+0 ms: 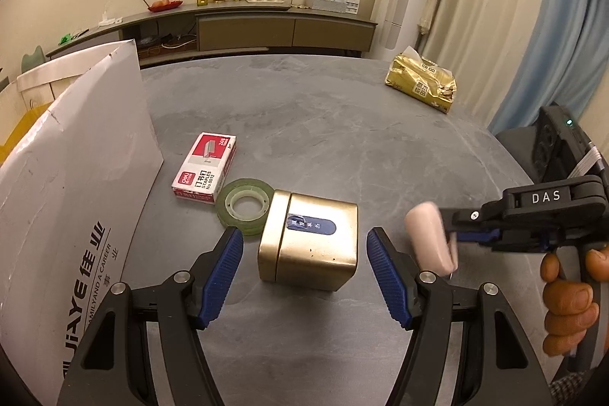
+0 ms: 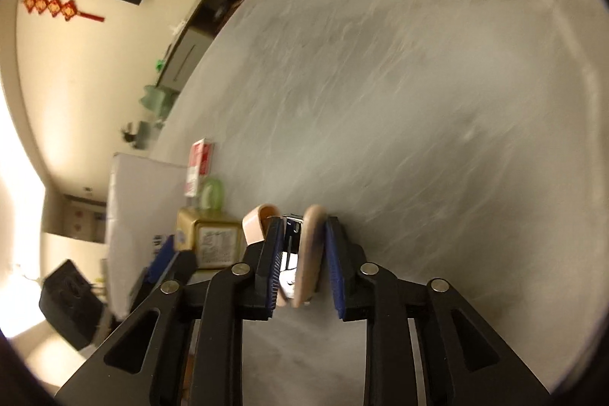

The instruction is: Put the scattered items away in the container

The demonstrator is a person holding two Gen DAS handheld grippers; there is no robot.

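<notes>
Gold metal square tin lies on grey table between wide-spread left tool; right tool clamps what appears a pink stapler.

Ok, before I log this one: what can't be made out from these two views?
- Container interior: left wrist view shows only the white box's outer flap; the frame edge cuts the rest.
- Gold tin label: too small to read.
- Pink stapler in the right gripper: the fingers cover its sides; blurred in the left view.
- Tape roll: near edge hidden behind the tin.
- Table: motion-blurred in the right wrist view.
</notes>
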